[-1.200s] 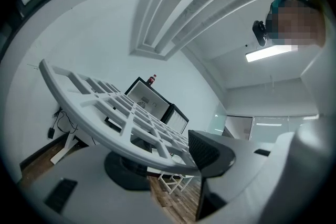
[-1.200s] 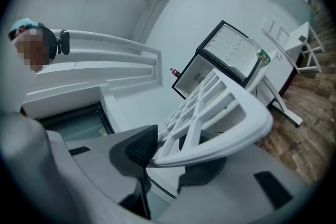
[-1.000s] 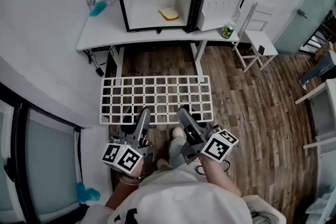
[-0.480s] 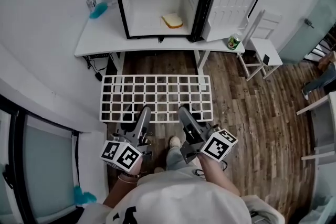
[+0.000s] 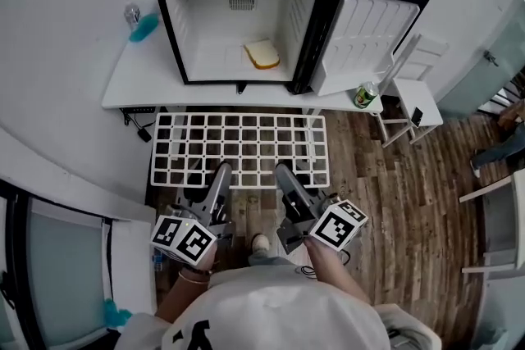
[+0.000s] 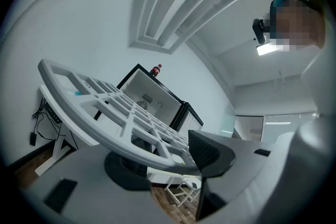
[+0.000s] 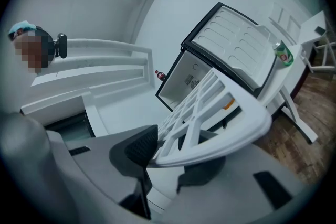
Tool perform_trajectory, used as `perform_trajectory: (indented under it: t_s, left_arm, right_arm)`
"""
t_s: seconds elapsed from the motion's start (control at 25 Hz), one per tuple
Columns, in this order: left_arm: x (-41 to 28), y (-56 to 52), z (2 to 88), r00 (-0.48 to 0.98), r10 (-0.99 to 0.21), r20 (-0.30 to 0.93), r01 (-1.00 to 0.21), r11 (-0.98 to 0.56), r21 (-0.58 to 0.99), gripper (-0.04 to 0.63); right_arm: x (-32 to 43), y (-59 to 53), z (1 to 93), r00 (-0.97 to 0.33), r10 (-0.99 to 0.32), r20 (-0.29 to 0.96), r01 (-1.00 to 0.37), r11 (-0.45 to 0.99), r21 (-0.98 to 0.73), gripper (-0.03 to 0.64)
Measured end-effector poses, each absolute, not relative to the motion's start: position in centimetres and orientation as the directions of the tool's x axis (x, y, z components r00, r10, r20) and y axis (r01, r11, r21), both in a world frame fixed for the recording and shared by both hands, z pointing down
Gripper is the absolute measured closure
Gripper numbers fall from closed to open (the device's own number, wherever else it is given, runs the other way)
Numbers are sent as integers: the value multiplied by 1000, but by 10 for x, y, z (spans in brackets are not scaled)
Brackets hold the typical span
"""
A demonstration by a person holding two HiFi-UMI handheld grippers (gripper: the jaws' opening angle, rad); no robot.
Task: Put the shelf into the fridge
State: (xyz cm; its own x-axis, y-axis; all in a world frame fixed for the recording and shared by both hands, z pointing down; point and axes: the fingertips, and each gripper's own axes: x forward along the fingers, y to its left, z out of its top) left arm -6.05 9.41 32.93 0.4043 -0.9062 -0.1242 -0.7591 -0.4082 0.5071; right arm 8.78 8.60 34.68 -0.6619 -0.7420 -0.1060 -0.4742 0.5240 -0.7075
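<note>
Nearest, the left tool [image 5: 223, 175] and the right tool [image 5: 284, 173] are each clamped on the near long rim of the shelf [image 7: 219, 142], side by side and close to its middle. In both gripper views the rim is seen pinched between the pads.

The white lattice shelf is held in the air, roughly flat, in front of the counter [image 5: 135, 86]. It is not yet in the fridge [image 5: 205, 29].

Risks, judged:
- The grip is on one rim only, so the whole lattice is cantilevered away from the tools. Sag or slip at the pads is possible, and the far rim could then dip against the counter edge.
- Both outer ends are left unsupported by the central grips. Unequal lift between the tools would twist the shelf.
- The shelf looks about as wide as the fridge opening. An end could catch on a side wall or on the open door [image 5: 365, 33] if entry is skewed.
- A low entry could strike the bread slice [image 5: 262, 54] on the fridge floor.
- The green can [image 5: 366, 94] at the counter's right corner could be clipped.

Orientation: the long axis is set left to right, parallel to the fridge front, with the far long rim leading toward the opening.
</note>
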Motion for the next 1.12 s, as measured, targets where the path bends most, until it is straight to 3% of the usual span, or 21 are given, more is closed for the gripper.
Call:
perform_trajectory:
  t_s: [1.12]
  left_arm:
    - [-74, -24, 328, 337, -934, -116, -783, -347, 516, 388]
  right_arm:
    - [75, -43, 344, -715, -691, -107, -425, 552, -718, 488]
